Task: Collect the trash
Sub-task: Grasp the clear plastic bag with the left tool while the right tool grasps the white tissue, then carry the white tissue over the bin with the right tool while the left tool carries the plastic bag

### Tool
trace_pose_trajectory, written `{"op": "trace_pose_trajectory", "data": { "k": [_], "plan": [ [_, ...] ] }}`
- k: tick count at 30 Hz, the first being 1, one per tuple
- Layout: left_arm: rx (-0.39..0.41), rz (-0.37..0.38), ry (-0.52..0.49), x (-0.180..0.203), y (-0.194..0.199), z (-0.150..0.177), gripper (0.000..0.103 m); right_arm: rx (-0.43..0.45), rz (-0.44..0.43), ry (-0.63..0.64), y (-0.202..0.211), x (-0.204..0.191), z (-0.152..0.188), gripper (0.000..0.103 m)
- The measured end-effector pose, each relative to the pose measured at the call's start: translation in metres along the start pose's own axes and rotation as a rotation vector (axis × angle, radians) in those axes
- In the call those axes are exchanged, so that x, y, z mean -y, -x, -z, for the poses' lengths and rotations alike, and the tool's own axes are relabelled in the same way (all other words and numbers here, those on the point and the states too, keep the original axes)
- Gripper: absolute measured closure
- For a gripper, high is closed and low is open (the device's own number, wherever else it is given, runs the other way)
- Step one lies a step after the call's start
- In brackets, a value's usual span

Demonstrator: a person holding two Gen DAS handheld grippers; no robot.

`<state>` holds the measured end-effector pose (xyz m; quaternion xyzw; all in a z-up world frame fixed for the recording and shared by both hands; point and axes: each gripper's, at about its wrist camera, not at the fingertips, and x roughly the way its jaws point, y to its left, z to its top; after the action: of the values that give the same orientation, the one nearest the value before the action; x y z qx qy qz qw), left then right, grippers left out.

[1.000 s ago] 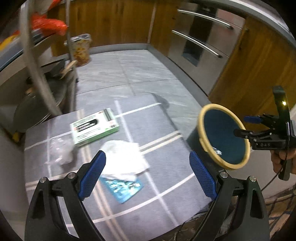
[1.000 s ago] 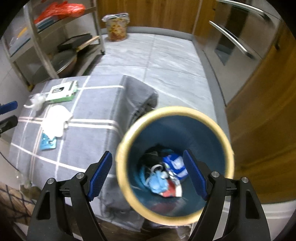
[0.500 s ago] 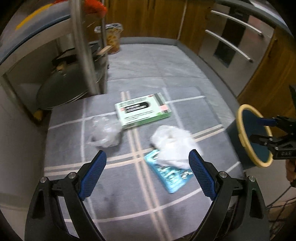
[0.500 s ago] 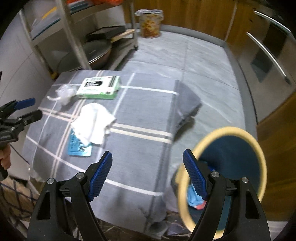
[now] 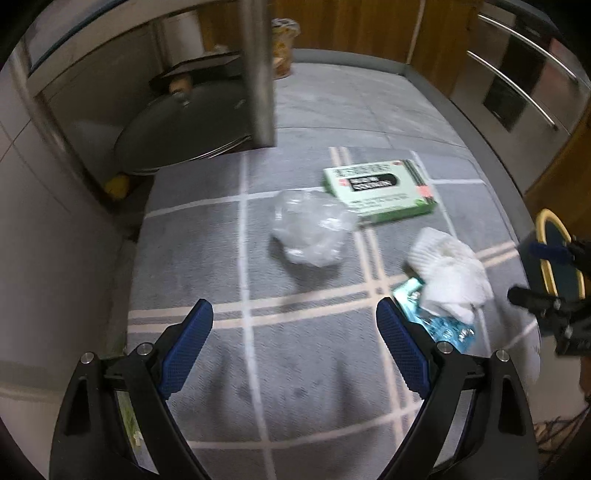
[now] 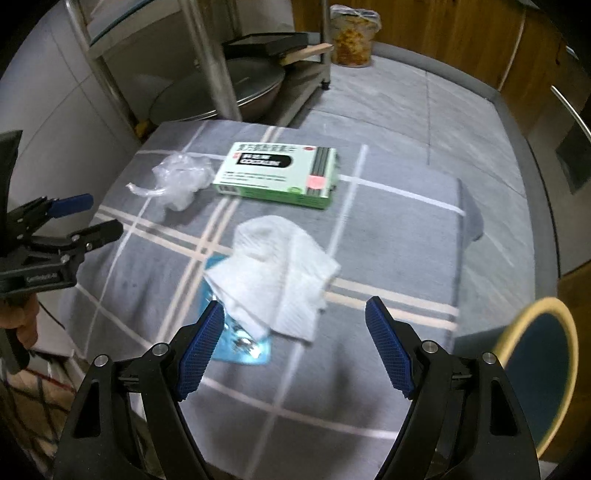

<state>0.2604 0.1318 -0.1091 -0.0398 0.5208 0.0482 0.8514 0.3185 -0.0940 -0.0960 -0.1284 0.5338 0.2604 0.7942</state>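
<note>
On a grey checked cloth (image 5: 303, 369) (image 6: 388, 236) lie a crumpled clear plastic wrapper (image 5: 312, 230) (image 6: 181, 177), a green and white box (image 5: 380, 190) (image 6: 280, 173), a white tissue (image 5: 448, 269) (image 6: 280, 273) and a blue foil packet (image 5: 439, 325) (image 6: 240, 347) partly under the tissue. A blue bin with a yellow rim (image 5: 557, 258) (image 6: 539, 373) stands at the right. My left gripper (image 5: 295, 332) is open and empty, just short of the wrapper. My right gripper (image 6: 295, 332) is open and empty, just over the tissue's near edge.
A metal rack (image 6: 207, 55) with a large pan lid (image 5: 184, 129) (image 6: 221, 99) stands behind the cloth on the left. A small bag-lined bin (image 6: 352, 35) stands on the grey floor at the back. Wooden cabinets and steel drawers (image 5: 524, 81) line the right.
Both grippers have swung left, away from the blue bin, and now face the trash on the cloth. The right gripper has left its place over the bin's mouth and come close to the tissue.
</note>
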Motion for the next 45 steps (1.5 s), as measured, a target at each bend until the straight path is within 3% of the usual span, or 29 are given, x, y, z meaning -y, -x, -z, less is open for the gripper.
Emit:
{"op": "trace_pose_trajectory", "data": {
  "k": [13, 18, 21, 23, 24, 26, 28, 31, 37, 45],
  "plan": [
    [-0.002, 0.015, 0.009, 0.003, -0.038, -0.038, 0.019, -0.035, 0.014, -0.031, -0.042, -0.015, -0.016, 0.024],
    [-0.011, 0.006, 0.0, 0.01, -0.056, -0.049, 0.021, -0.068, 0.007, -0.069, -0.056, -0.005, -0.013, 0.037],
    [-0.02, -0.017, -0.029, 0.013, -0.068, -0.051, 0.029, -0.089, -0.011, -0.066, -0.063, -0.004, -0.011, 0.044],
    [-0.021, -0.037, -0.042, 0.013, -0.073, -0.049, 0.038, -0.096, -0.024, -0.064, -0.065, -0.005, -0.009, 0.055],
    [-0.024, -0.034, -0.04, 0.011, -0.074, -0.048, 0.045, -0.093, -0.03, -0.061, -0.065, -0.006, -0.009, 0.058],
    [-0.026, -0.019, -0.036, 0.009, -0.075, -0.047, 0.053, -0.092, -0.044, -0.052, -0.065, -0.009, -0.01, 0.075],
    [-0.021, -0.012, -0.042, 0.01, -0.072, -0.046, 0.07, -0.091, -0.049, -0.043, -0.063, -0.012, -0.009, 0.083],
    [-0.007, 0.006, -0.018, 0.007, -0.065, -0.047, 0.082, -0.082, -0.063, -0.05, -0.057, -0.014, -0.008, 0.093],
    [0.032, 0.038, 0.014, 0.005, -0.039, -0.041, 0.084, -0.018, -0.1, -0.069, -0.029, -0.007, -0.011, 0.094],
    [0.059, 0.061, -0.04, 0.027, 0.003, -0.029, 0.084, 0.038, -0.085, -0.101, 0.006, 0.015, -0.007, 0.094]
  ]
}}
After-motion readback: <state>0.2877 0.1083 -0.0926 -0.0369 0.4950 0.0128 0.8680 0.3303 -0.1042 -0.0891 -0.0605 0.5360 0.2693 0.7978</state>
